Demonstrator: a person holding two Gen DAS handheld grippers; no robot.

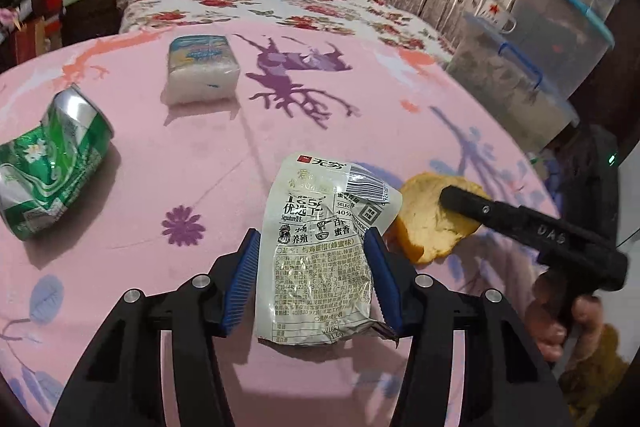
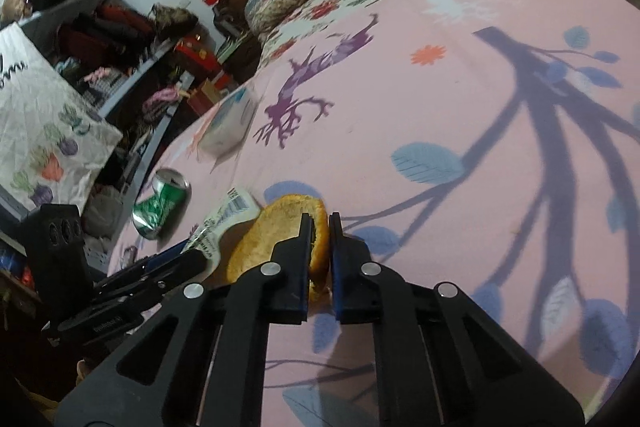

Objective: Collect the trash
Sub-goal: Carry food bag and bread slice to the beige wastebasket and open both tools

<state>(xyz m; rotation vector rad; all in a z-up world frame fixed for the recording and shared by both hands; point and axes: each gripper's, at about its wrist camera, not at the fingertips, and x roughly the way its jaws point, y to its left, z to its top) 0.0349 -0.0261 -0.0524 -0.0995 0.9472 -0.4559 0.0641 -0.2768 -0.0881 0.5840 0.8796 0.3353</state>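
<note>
A: Left gripper [image 1: 312,251]?
B: Black plastic frame with long cut-out slots, four round silver screws across the linkage, ribbed blue pads [image 1: 240,279] on both fingers.
A: Right gripper [image 2: 319,227]?
B: Same build: black arms, slots, four silver screws, blue pad edges. From the left camera its body has scratched letters on top, unreadable.
A: The person?
B: Just a hand [image 1: 560,315] round the black handle. Sleeve not clear.

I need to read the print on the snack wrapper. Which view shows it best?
The left wrist view: the wrapper lies flat and face-up between the left gripper's blue pads, its printed text and barcode in full sight. The right wrist view shows only its barcode end, small and skewed, beside the peel.
</note>
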